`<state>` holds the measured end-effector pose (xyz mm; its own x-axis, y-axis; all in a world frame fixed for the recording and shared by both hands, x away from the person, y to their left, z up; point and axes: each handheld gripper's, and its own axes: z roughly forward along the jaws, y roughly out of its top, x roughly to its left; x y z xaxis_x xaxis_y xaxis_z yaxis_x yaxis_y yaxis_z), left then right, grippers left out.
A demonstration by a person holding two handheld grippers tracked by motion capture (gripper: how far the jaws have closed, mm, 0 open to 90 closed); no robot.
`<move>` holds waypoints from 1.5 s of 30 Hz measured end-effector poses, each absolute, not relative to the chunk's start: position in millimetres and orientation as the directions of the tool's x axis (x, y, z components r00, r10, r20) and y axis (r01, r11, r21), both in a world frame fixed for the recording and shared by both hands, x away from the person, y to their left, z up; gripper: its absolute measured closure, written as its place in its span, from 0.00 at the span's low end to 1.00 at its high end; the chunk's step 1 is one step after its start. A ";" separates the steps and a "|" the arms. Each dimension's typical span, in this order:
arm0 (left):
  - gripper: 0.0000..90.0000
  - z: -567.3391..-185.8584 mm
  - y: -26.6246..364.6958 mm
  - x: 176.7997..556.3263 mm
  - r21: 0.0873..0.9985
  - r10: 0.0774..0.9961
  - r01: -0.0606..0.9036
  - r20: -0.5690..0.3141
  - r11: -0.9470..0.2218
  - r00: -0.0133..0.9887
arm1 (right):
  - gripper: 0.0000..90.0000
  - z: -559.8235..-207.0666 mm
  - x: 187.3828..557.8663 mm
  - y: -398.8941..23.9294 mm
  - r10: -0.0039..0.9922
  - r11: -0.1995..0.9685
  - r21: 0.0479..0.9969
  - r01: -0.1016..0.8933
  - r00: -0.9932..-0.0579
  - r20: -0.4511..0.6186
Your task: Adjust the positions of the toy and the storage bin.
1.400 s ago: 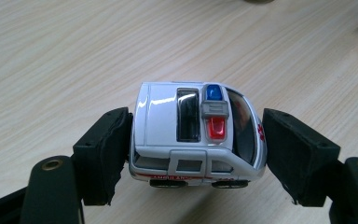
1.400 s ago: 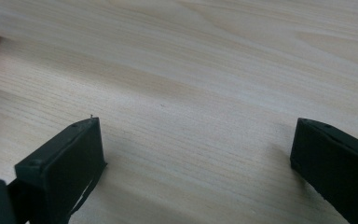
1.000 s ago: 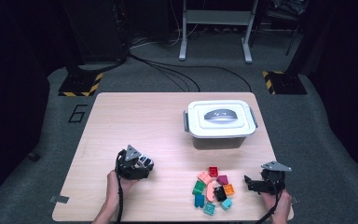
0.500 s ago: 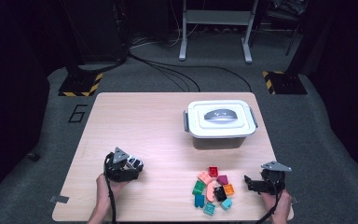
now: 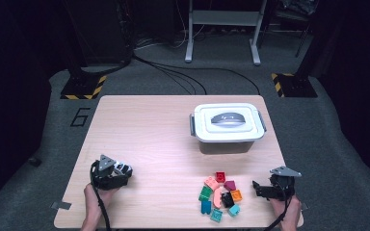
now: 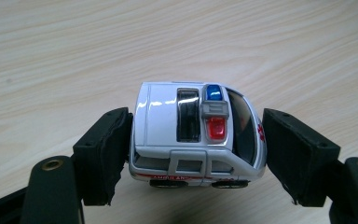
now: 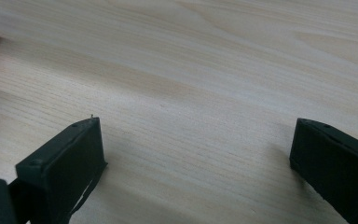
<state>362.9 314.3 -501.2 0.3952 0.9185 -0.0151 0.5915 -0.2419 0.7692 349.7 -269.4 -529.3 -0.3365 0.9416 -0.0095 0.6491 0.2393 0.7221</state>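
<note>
Table (image 5: 149, 130) takes up mid frame, white lidded box (image 5: 226, 126) sits right of center, lid on. Pile of coloured bricks (image 5: 219, 195) lies lower right. My left gripper (image 5: 118, 174), lower left of the high view, is clamped on a toy ambulance (image 6: 198, 135) (pads on its front and back ends, wheels at the wood). My right gripper (image 5: 260, 190) rests lower right, jaws wide apart, nothing between. Step in hand, I judge: carrying the ambulance. Next calls for setting it down gently, then releasing.
</note>
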 end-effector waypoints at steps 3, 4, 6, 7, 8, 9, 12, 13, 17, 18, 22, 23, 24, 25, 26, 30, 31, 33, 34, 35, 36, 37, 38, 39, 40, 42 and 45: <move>0.29 -502.3 330.0 362.3 0.771 0.935 0.599 -0.015 -0.215 0.354 | 0.02 -529.3 349.7 -269.5 0.942 0.239 0.722 0.649 -0.336 -0.010; 0.29 -502.9 333.8 362.4 0.775 0.939 0.597 -0.015 -0.205 0.343 | 0.02 -529.3 349.7 -269.4 0.942 0.239 0.722 0.649 -0.335 -0.010; 0.29 -503.2 341.9 362.5 0.773 0.946 0.604 -0.018 -0.192 0.324 | 0.02 -529.3 349.7 -269.4 0.942 0.239 0.722 0.649 -0.335 -0.010; 0.29 -504.4 345.4 363.0 0.776 0.950 0.605 -0.021 -0.181 0.312 | 0.02 -529.3 349.7 -269.4 0.942 0.238 0.722 0.649 -0.335 -0.010; 0.29 -505.1 349.3 363.3 0.772 0.953 0.610 -0.022 -0.177 0.303 | 0.02 -529.3 349.7 -269.4 0.942 0.238 0.722 0.649 -0.335 -0.010; 0.29 -505.5 351.9 363.3 0.768 0.954 0.617 -0.025 -0.172 0.298 | 0.02 -529.4 349.7 -269.4 0.942 0.238 0.723 0.649 -0.335 -0.010; 0.29 -508.7 358.3 364.1 0.771 0.961 0.618 -0.029 -0.153 0.275 | 0.02 -529.3 349.6 -269.4 0.942 0.238 0.722 0.649 -0.334 -0.010; 0.29 -510.7 363.4 364.5 0.771 0.966 0.621 -0.030 -0.142 0.258 | 0.02 -529.3 349.6 -269.4 0.942 0.238 0.722 0.649 -0.334 -0.010; 0.29 -523.5 368.9 367.5 0.743 0.968 0.656 -0.042 -0.135 0.247 | 0.02 -529.4 349.7 -269.4 0.943 0.237 0.723 0.649 -0.334 -0.010; 0.29 -523.5 368.9 367.5 0.743 0.968 0.656 -0.042 -0.135 0.247 | 0.02 -529.4 349.7 -269.4 0.943 0.237 0.723 0.649 -0.334 -0.010; 0.28 -528.3 371.3 366.2 0.755 0.968 0.643 -0.049 -0.124 0.245 | 0.02 -529.3 349.5 -269.2 0.944 0.233 0.722 0.652 -0.330 -0.007; 0.28 -528.7 371.4 366.4 0.759 0.969 0.640 -0.051 -0.121 0.243 | 0.02 -529.3 349.5 -269.1 0.944 0.232 0.722 0.652 -0.329 -0.006; 0.28 -528.0 372.4 366.3 0.758 0.969 0.642 -0.055 -0.116 0.241 | 0.02 -529.3 349.5 -269.2 0.944 0.233 0.722 0.652 -0.330 -0.007; 0.27 -528.0 372.4 366.3 0.758 0.969 0.642 -0.055 -0.116 0.241 | 0.02 -529.3 349.5 -269.2 0.944 0.233 0.722 0.652 -0.330 -0.007; 0.21 -527.5 373.4 365.8 0.763 0.970 0.637 -0.058 -0.109 0.235 | 0.02 -529.3 349.5 -269.2 0.944 0.233 0.722 0.651 -0.330 -0.007; 0.15 -516.8 377.3 361.0 0.778 0.975 0.621 -0.054 -0.094 0.215 | 0.02 -529.3 349.5 -269.2 0.944 0.232 0.722 0.652 -0.329 -0.006; 0.15 -512.3 377.1 359.0 0.784 0.975 0.613 -0.049 -0.095 0.214 | 0.02 -529.3 349.5 -269.1 0.944 0.231 0.722 0.652 -0.329 -0.006; 0.11 -502.4 374.6 355.4 0.792 0.972 0.600 -0.041 -0.109 0.231 | 0.02 -529.4 349.6 -269.2 0.944 0.231 0.722 0.652 -0.329 -0.005; 0.11 -499.0 372.4 353.8 0.796 0.970 0.594 -0.035 -0.118 0.239 | 0.02 -529.4 349.7 -269.2 0.944 0.231 0.722 0.652 -0.329 -0.005; 0.11 -495.8 370.0 352.2 0.799 0.968 0.588 -0.029 -0.127 0.249 | 0.02 -529.4 349.7 -269.2 0.944 0.231 0.722 0.652 -0.329 -0.005; 0.10 -492.9 367.3 350.8 0.798 0.965 0.586 -0.027 -0.136 0.261 | 0.02 -529.4 349.7 -269.3 0.944 0.231 0.722 0.652 -0.329 -0.005; 0.10 -491.0 364.1 349.7 0.803 0.963 0.578 -0.021 -0.145 0.270 | 0.02 -529.3 349.7 -269.2 0.944 0.231 0.722 0.653 -0.329 -0.004; 0.09 -489.3 360.5 348.4 0.805 0.960 0.573 -0.020 -0.150 0.280 | 0.02 -529.4 349.7 -269.2 0.944 0.231 0.722 0.653 -0.329 -0.004; 0.09 -488.0 357.8 347.5 0.805 0.957 0.572 -0.019 -0.157 0.288 | 0.02 -529.3 349.7 -269.2 0.944 0.231 0.722 0.653 -0.329 -0.004; 0.09 -487.2 353.7 346.5 0.810 0.954 0.563 -0.017 -0.163 0.299 | 0.02 -529.3 349.7 -269.2 0.944 0.231 0.722 0.653 -0.329 -0.004; 0.08 -485.2 343.5 343.1 0.811 0.944 0.555 -0.012 -0.184 0.331 | 0.02 -529.4 349.7 -269.3 0.944 0.230 0.722 0.653 -0.330 -0.003; 0.04 -484.6 326.2 336.9 0.813 0.921 0.539 -0.005 -0.223 0.389 | 0.02 -529.4 349.8 -269.3 0.944 0.229 0.722 0.653 -0.330 -0.001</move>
